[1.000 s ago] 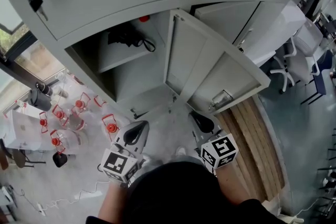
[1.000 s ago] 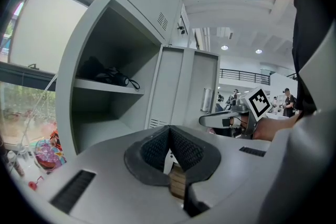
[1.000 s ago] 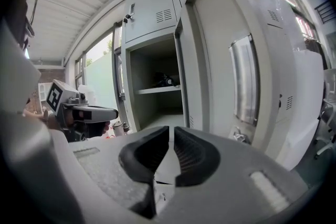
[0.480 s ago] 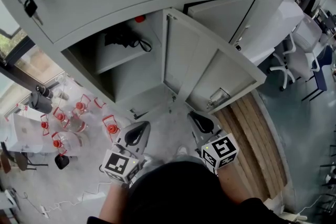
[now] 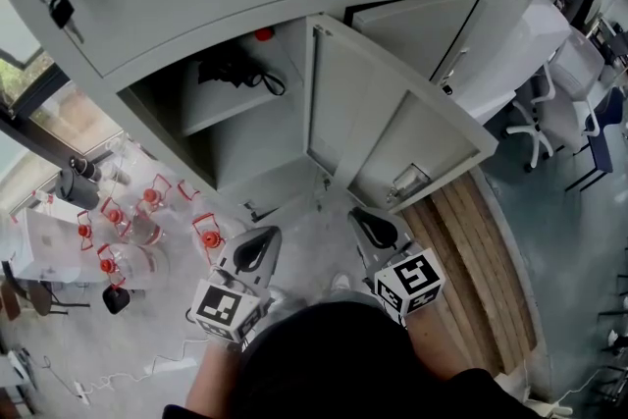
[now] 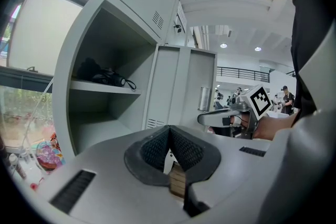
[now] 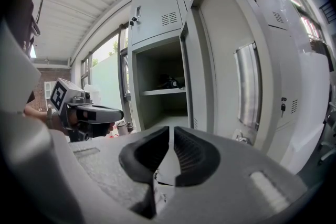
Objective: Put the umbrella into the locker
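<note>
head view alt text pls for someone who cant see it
Seen from above, a grey locker stands open with a black umbrella lying on its inner shelf. The left gripper and right gripper are held in front of it, both shut and empty.

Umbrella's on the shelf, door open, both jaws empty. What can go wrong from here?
1. The umbrella lies near the shelf front, with its strap looping over the edge; the door may pinch it when closed.
2. The door stands wide open beside the right gripper; a careless swing could hit it.
3. Red-capped containers crowd the floor by the left gripper; a step may topple them.
</note>
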Action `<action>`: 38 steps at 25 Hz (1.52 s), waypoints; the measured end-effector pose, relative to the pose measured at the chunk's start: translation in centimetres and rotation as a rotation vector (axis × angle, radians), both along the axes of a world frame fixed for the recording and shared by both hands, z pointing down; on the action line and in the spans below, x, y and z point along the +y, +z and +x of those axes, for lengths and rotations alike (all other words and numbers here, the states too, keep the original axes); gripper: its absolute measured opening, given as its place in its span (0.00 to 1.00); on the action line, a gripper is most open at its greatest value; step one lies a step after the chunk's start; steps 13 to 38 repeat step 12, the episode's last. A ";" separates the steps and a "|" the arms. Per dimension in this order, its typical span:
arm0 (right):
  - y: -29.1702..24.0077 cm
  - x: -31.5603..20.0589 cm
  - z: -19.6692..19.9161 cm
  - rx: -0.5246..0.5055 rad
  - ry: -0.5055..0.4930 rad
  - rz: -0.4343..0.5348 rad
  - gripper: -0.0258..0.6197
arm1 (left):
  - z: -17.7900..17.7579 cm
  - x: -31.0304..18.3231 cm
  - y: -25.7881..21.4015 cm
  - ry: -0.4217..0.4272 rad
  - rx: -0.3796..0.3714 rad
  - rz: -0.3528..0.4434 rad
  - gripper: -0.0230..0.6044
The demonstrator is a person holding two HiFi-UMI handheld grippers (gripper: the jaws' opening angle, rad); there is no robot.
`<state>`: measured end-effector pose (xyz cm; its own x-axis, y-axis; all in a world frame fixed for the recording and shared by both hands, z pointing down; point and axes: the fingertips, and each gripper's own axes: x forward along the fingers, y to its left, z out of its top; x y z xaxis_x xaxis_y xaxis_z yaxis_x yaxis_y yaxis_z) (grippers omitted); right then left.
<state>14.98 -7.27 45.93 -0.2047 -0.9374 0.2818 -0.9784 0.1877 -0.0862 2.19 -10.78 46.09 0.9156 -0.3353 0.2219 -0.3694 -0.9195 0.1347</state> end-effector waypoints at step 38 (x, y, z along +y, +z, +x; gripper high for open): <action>0.4 0.3 -0.3 -0.007 -0.003 -0.006 0.08 | -0.4 0.1 0.3 -0.024 0.002 -0.012 0.05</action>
